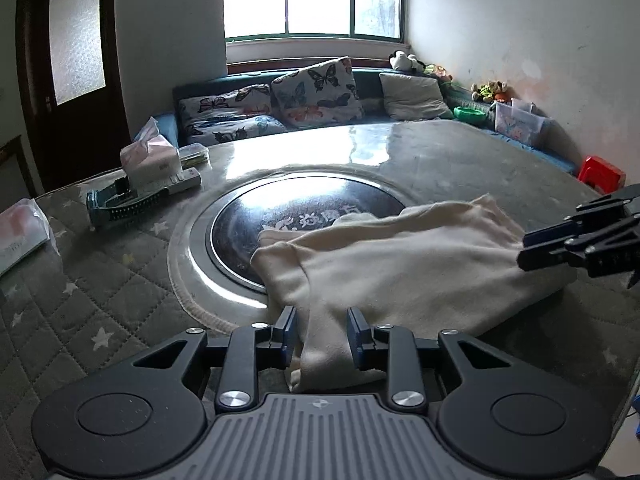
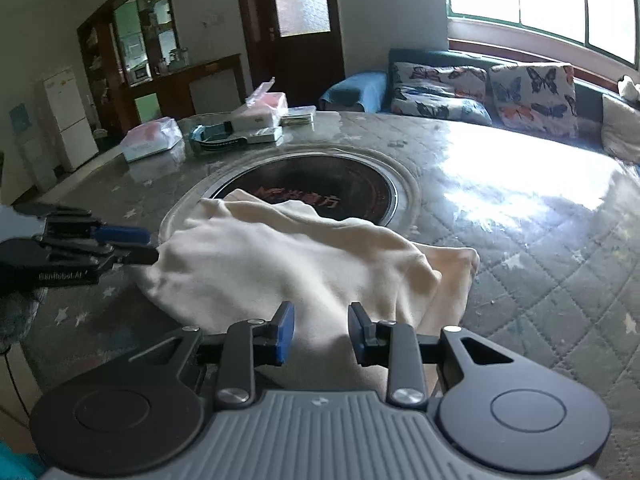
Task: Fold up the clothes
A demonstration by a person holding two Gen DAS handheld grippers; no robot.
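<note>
A cream garment (image 1: 404, 264) lies bunched on the quilted table, partly over the round black hotplate (image 1: 280, 220). My left gripper (image 1: 322, 334) is open, its fingers on either side of the garment's near edge. My right gripper (image 2: 321, 332) is open too, with a fold of the same garment (image 2: 280, 264) between its fingers. Each gripper shows in the other's view: the right one (image 1: 532, 250) at the cloth's right end, the left one (image 2: 140, 246) at its left end.
A tissue box (image 1: 150, 160), a remote and a teal-black item (image 1: 120, 204) sit at the table's far left, with a plastic packet (image 1: 20, 232) at the left edge. A sofa with butterfly cushions (image 1: 316, 92) runs behind the table. A red stool (image 1: 602, 174) stands at the right.
</note>
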